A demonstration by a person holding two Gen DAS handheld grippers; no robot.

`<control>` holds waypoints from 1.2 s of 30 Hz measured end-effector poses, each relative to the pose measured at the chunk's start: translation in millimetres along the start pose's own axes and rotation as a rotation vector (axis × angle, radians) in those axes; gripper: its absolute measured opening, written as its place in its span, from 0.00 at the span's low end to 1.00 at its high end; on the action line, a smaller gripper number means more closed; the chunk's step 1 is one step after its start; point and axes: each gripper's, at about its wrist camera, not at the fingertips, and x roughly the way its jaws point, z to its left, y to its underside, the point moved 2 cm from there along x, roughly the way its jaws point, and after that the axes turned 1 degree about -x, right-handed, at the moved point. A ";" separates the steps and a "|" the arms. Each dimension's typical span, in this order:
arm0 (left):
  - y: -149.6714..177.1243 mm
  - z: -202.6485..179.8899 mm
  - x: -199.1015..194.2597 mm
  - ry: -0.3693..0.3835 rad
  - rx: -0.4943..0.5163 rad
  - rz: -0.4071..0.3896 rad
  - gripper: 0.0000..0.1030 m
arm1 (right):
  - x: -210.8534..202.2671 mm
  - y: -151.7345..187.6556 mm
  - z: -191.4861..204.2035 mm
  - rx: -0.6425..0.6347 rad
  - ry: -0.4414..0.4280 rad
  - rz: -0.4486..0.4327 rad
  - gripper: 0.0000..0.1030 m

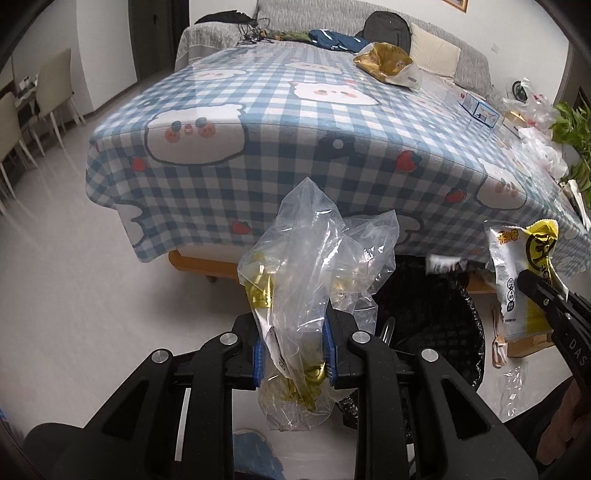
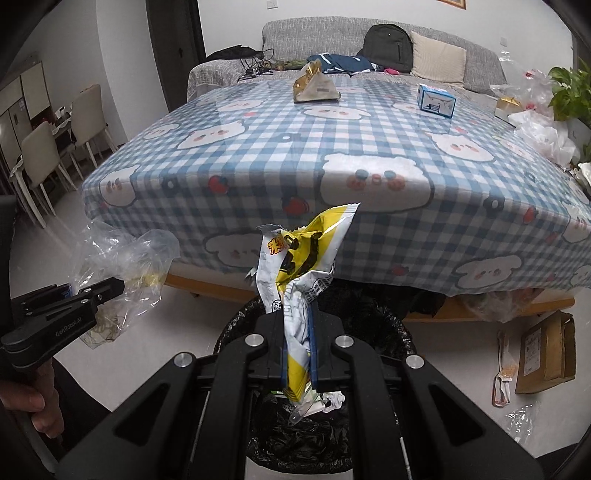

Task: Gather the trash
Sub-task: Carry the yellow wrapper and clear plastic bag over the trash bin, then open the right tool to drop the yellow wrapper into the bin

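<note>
Below both grippers: a round bin with a black bag [image 2: 384, 317], right by the edge of a low table [image 2: 280, 147] in a blue check cloth with white bears and red strawberries.

Left gripper [image 1: 295, 350]: partly closed, blue pads [image 1: 258, 354] squeezing a clear plastic bag [image 1: 306, 258] with gold bits inside. Held up beside the bin, in front of the table edge.

Right gripper [image 2: 297, 343]: closed tight on a yellow and white snack wrapper [image 2: 299, 266], held right over the bin. White crumpled paper [image 2: 332, 400] already lying in the bin.

On the table: a gold snack bag [image 2: 314, 86], a small blue and white box [image 2: 436, 99], clear bags [image 2: 543, 136] at the right end, next to a green plant [image 2: 569, 92].

On the floor right of the bin: a brown cardboard box [image 2: 546, 350], a torn strip of paper [image 2: 504, 373], a clear scrap [image 2: 524, 417].

Behind the table: a grey sofa [image 2: 332, 33] with a black backpack [image 2: 388, 46] and a cream pillow [image 2: 437, 57]. Chairs [image 2: 88, 110] far left.

Writing: "GenRobot.AI" on the left gripper's side, "DAS" on the right one's. Big dark letters on the wrapper, too crumpled to read.
</note>
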 end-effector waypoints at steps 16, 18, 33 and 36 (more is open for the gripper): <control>22.1 20.0 35.1 -0.043 -0.007 0.036 0.22 | 58.4 28.5 -2.2 0.018 0.012 0.146 0.07; 23.9 22.8 41.0 -0.048 -0.012 0.047 0.22 | 65.5 30.3 -1.8 0.018 0.016 0.158 0.07; 18.0 3.5 51.8 -0.041 0.001 0.063 0.23 | 76.6 22.4 -5.0 0.010 0.045 0.155 0.51; 14.8 -14.8 51.6 -0.023 0.022 0.064 0.23 | 70.0 18.0 -15.4 0.026 0.054 0.136 0.68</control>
